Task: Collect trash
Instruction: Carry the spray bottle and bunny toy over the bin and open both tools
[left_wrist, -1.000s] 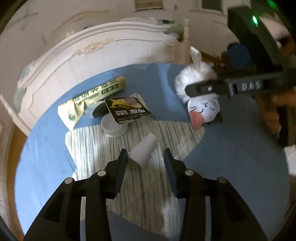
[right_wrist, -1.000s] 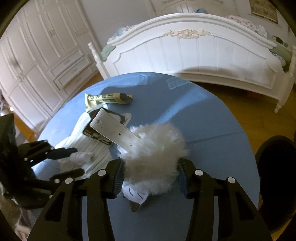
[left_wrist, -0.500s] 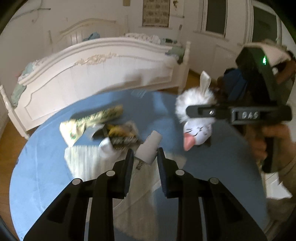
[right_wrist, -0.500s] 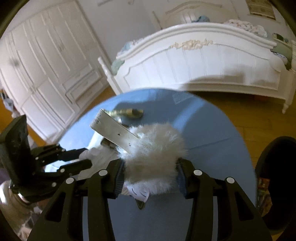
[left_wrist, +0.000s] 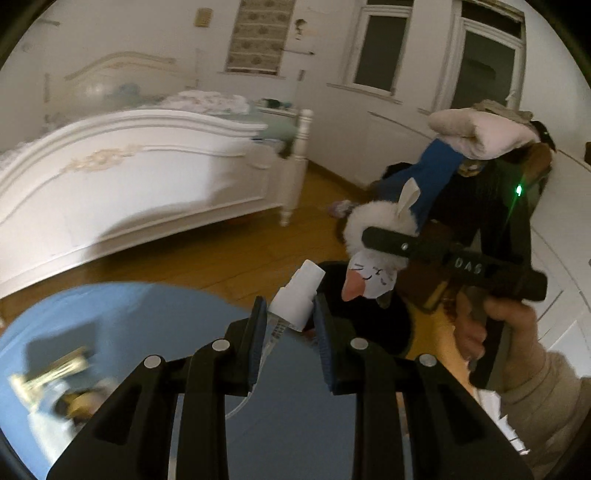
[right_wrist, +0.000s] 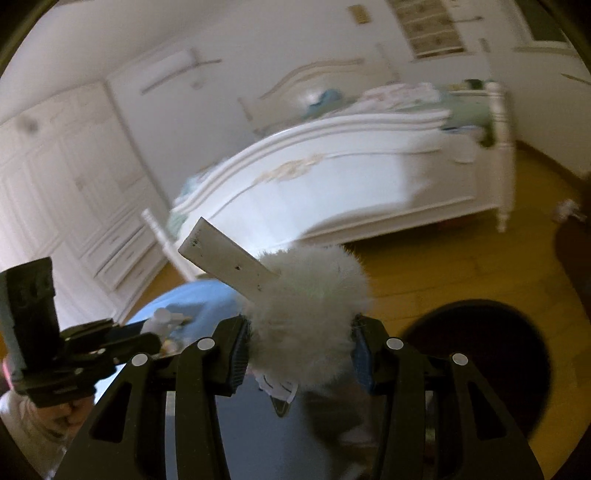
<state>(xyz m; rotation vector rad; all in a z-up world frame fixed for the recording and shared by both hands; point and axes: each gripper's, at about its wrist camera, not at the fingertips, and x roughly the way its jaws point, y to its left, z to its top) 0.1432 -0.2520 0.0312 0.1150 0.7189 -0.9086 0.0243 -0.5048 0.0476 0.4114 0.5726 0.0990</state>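
Our left tongs (left_wrist: 290, 319) clench a small white spray bottle (left_wrist: 297, 295), nozzle cap up, above the blue counter (left_wrist: 122, 314) edge. Our right tongs (right_wrist: 299, 350) grip a fluffy white bunny toy (right_wrist: 306, 314), long flat ear tilted, beyond the counter, over the black bin (right_wrist: 491, 350).

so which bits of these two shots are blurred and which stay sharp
Left wrist view: the left gripper and its white spray bottle are crisp, while the wrappers on the blue table smear badly. Right wrist view: the right gripper and fluffy toy are fairly sharp, the bed and wardrobe streaked by motion; fisheye bends both rooms.
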